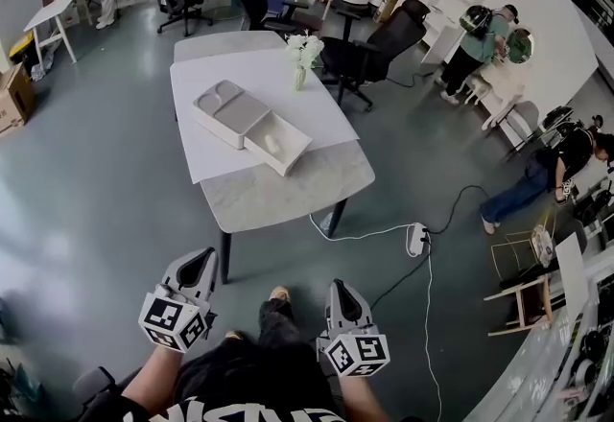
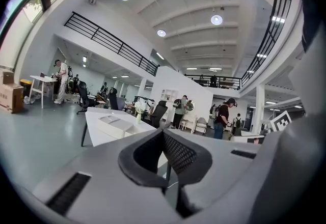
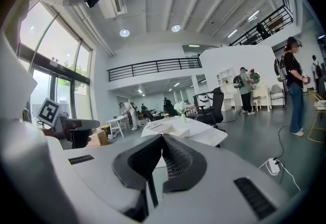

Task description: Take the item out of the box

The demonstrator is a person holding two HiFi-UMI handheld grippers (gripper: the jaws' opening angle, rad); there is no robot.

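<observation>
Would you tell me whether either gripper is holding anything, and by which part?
Nothing is held: the left gripper and right gripper are both shut and empty, away from the box.

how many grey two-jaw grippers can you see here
2. The grey left gripper is at the head view's lower left, the grey right gripper at lower centre; both are shut and empty, short of the pale-topped table. None seems hidden.

You have nothing legible here. The white lettering on your dark shirt is cut off at the head view's lower edge. The cube on your left gripper, like the one on your right gripper, shows only black-and-white square patterns.
</observation>
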